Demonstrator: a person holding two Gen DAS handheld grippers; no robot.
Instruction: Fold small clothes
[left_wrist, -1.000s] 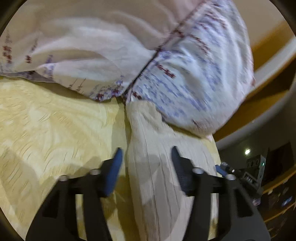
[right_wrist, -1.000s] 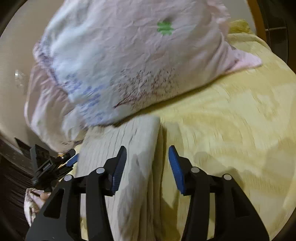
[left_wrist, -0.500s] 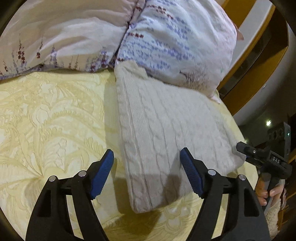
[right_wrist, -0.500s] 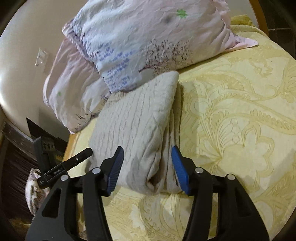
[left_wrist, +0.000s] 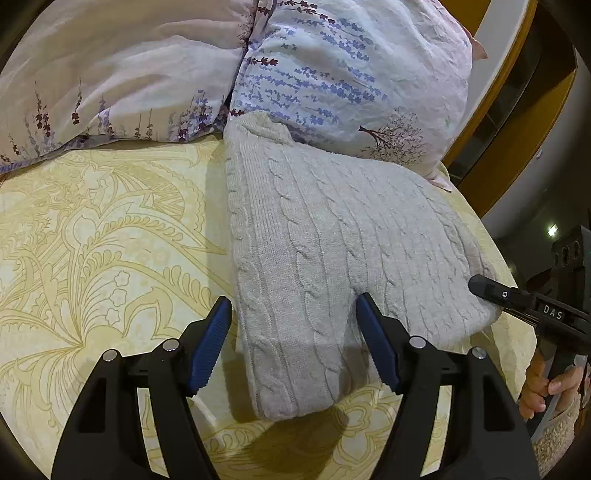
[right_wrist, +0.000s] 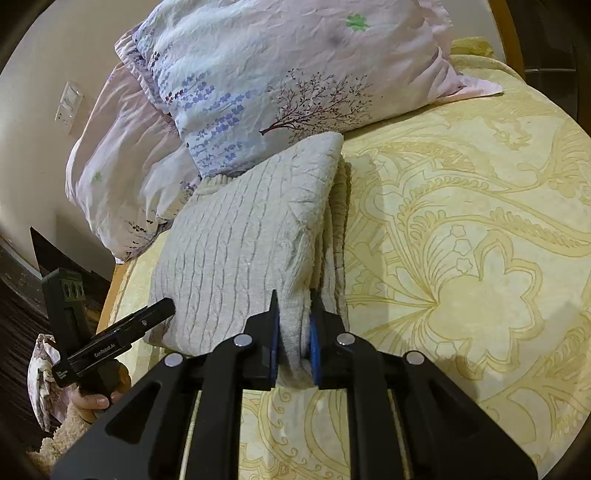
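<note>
**Knit sweater pinched at its corner on a yellow bed**

A bed spread with a pale yellow patterned bedspread (left_wrist: 110, 236) fills the room's foreground, two floral pillows (left_wrist: 332, 74) heaped against the wall behind it. Pushed up against the nearer pillow lies the task's piece, a grey cable-knit sweater (left_wrist: 332, 240), already doubled over into a thick pad, its stacked layers showing along one long side. A person stands at the bed's foot with a tool in each hand. The right gripper (right_wrist: 293, 339) is closing on the near corner of the sweater, both blue pads squeezing a ridge of knit between them, apparently to take hold of the layers together for the next fold. The left gripper (left_wrist: 293, 343) hangs over the opposite near corner with its jaws spread wide and narrowing slightly, one pad resting on the knit, the other clear beside its edge; nothing is clamped, so that corner looks next to be taken
</note>
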